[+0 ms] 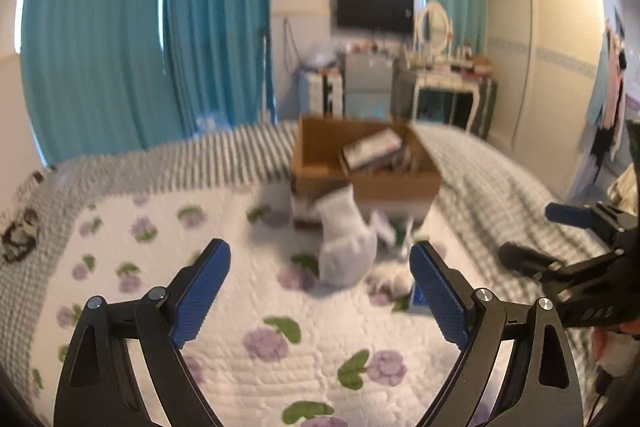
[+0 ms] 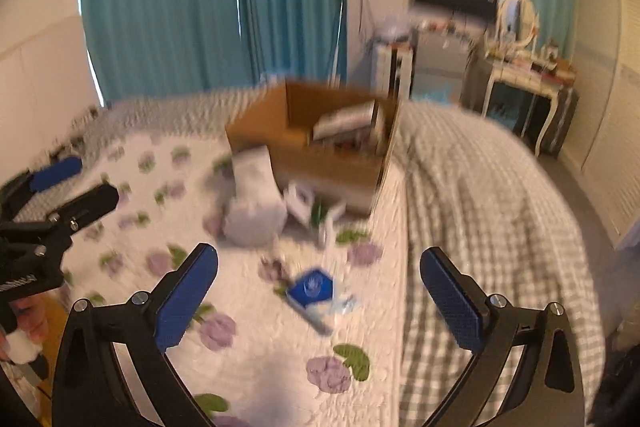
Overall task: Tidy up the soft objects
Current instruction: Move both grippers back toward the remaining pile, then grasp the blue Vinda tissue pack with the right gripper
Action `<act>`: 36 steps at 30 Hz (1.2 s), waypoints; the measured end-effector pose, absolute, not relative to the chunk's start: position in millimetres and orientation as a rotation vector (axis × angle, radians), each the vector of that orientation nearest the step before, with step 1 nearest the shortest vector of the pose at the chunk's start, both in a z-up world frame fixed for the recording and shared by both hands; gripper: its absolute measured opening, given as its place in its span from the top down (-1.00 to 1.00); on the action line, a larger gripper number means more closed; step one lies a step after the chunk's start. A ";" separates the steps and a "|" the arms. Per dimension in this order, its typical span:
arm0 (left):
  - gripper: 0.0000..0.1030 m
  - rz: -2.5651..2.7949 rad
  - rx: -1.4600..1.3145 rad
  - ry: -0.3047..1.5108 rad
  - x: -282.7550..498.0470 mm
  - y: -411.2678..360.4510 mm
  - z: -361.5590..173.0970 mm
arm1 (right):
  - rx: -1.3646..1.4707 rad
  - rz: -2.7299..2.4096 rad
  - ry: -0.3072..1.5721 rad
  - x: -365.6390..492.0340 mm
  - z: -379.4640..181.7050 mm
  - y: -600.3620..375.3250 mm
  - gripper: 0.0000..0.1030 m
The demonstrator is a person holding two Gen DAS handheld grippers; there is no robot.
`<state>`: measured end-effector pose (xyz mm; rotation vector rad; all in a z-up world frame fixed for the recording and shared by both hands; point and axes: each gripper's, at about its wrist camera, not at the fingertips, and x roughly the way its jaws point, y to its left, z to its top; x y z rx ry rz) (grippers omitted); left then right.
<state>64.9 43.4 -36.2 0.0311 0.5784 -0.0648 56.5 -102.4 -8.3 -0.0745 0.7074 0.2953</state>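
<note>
Both left tongs (image 1: 320, 291) and right tongs (image 2: 320, 299) gape wide, empty. A white soft bundle (image 1: 346, 247) and a blue packet (image 2: 314, 289) lie mid-frame on the bed (image 1: 200, 227), just before the box (image 1: 360, 163); most sorting seems left.

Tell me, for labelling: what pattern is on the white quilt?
Purple flowers with green leaves on the white quilt; clearest in left wrist view.

Both wrist cameras looked forward, low over the floral quilt (image 1: 280, 355), toward the cardboard box (image 1: 384, 183) and curtained far wall; the blurred right view apparently sat slightly rightward.
</note>
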 end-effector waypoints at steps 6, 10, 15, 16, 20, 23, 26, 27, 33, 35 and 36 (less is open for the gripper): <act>-0.80 -0.069 0.007 0.690 93.5 36.4 -88.2 | -0.031 0.303 0.888 98.3 -82.0 -95.2 -0.98; -0.80 -0.058 0.005 0.741 107.0 36.4 -111.9 | -0.044 0.297 0.980 120.7 -121.2 -88.6 -0.96; -0.80 -0.043 0.000 0.786 116.5 34.4 -125.6 | -0.006 0.299 1.014 129.6 -145.9 -92.4 -0.54; -0.80 -0.050 -0.008 0.793 118.3 34.1 -127.5 | 0.010 0.304 1.003 128.0 -144.4 -96.0 -0.45; -0.80 -0.081 -0.032 0.837 125.0 21.6 -133.3 | 0.047 0.291 0.955 124.2 -127.9 -117.9 -0.33; -0.79 -0.104 0.016 0.856 130.0 2.1 -138.8 | 0.035 0.264 0.920 122.5 -117.3 -131.9 -0.28; -0.77 -0.141 0.019 0.888 138.1 -11.0 -144.6 | 0.052 0.246 0.913 123.0 -114.5 -145.9 -0.26; -0.76 -0.158 0.017 0.896 140.7 -14.4 -146.1 | 0.059 0.237 0.910 122.7 -112.3 -153.1 -0.26; -0.74 -0.209 0.020 0.913 161.5 -36.6 -154.5 | 0.133 0.211 0.898 132.1 -110.1 -177.3 -0.26; -0.37 -0.234 0.000 0.935 172.0 -40.7 -160.4 | 0.141 0.204 0.896 133.1 -109.9 -184.3 -0.26; -0.32 -0.238 -0.001 0.945 177.4 -43.2 -164.4 | 0.144 0.204 0.899 134.1 -110.6 -186.2 -0.26</act>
